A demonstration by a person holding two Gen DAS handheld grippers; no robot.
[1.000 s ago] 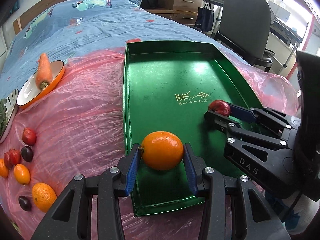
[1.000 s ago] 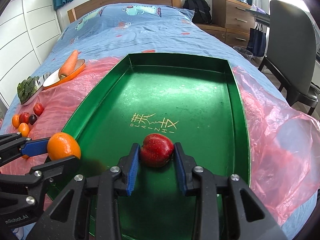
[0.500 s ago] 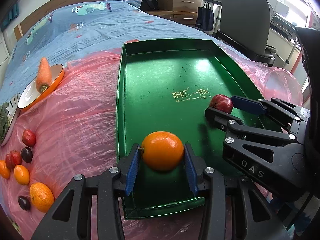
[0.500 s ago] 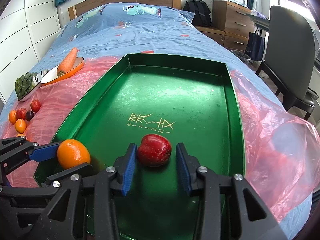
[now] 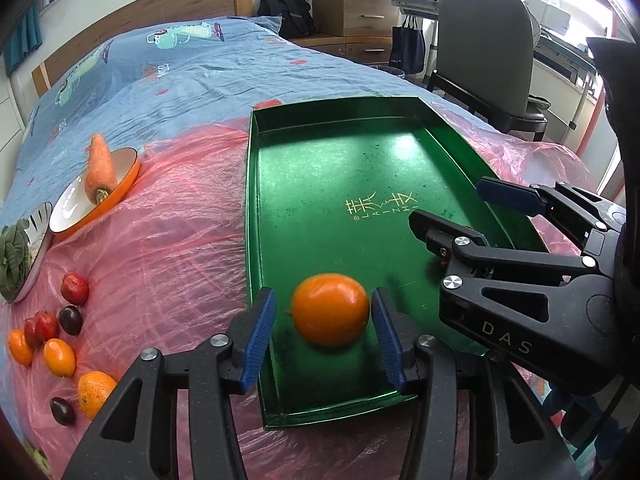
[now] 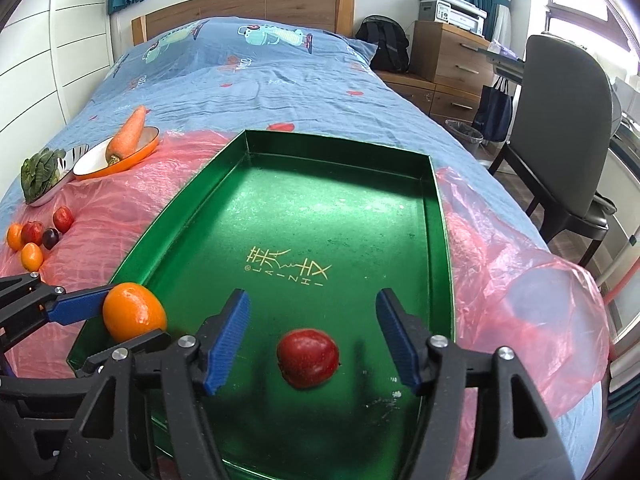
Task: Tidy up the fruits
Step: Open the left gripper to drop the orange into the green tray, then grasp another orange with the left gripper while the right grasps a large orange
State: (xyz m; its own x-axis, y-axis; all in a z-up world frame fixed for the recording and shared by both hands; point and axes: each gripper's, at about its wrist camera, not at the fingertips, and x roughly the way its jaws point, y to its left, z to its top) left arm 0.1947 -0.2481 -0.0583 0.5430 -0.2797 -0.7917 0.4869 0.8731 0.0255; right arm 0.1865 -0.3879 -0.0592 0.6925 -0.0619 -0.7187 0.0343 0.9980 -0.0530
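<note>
green tray (image 6: 438, 216) flat on pink plastic sheet (image 5: 160, 248) over blue bedspread (image 6: 256, 80).

left gripper (image 5: 324, 328): jaws opening, blue pads just clear of orange (image 5: 330, 309) on both sides; narrow gaps visible, not pinching. orange resting on tray floor at near left corner, close to left wall.

right gripper (image 6: 312, 336): jaws opening, spread very wide. red apple (image 6: 308, 358) lying on tray floor between them, touching neither pad, near front edge of tray, right of orange and apart from it.

outside tray, on sheet to left: loose cluster of small fruit (image 5: 52, 340) — red, dark purple and orange pieces, some touching. beyond cluster, orange-rimmed bowl (image 5: 120, 196) tilted, carrot (image 5: 100, 168) leaning in it. leafy greens (image 5: 14, 264) in a striped dish just beside bowl.

gold lettering (image 6: 288, 266) mid tray floor, bare. rest of tray floor empty of fruit.
</note>
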